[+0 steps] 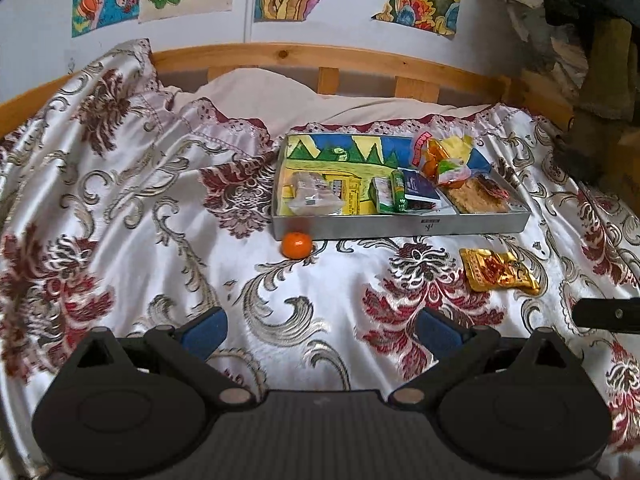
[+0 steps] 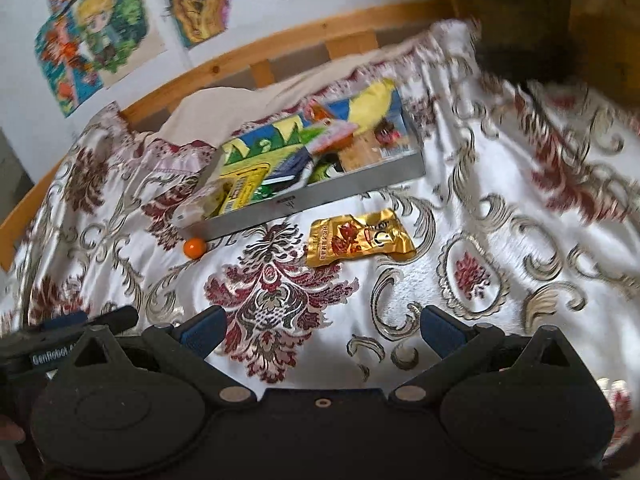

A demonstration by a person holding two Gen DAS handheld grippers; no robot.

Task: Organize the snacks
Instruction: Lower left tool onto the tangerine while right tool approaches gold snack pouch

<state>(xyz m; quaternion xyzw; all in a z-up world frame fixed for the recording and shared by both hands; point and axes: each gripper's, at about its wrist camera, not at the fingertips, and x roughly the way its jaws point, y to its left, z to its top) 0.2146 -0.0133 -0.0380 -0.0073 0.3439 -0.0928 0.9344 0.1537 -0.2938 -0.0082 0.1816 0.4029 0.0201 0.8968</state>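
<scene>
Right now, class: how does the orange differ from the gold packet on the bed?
The orange is round and plain; the gold packet is flat, crinkled and printed. The orange sits close by the tray's left corner; the packet lies apart, nearer its right end. Both are outside the tray, ungripped.

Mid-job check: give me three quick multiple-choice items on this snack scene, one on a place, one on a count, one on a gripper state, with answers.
1. Where does the orange mandarin lie?
A. inside the tray
B. on the bedspread by the tray's front left corner
C. on the gold packet

2. How many snacks lie on the bedspread outside the grey tray?
A. two
B. four
C. none

3. What state is the left gripper in?
A. shut on the mandarin
B. shut on the packet
C. open, holding nothing

Answers: 1 B, it sits on the cloth just outside the tray wall. 2 A, only the mandarin and the gold snack packet. 3 C, its fingers stand wide apart over bare cloth.
</scene>
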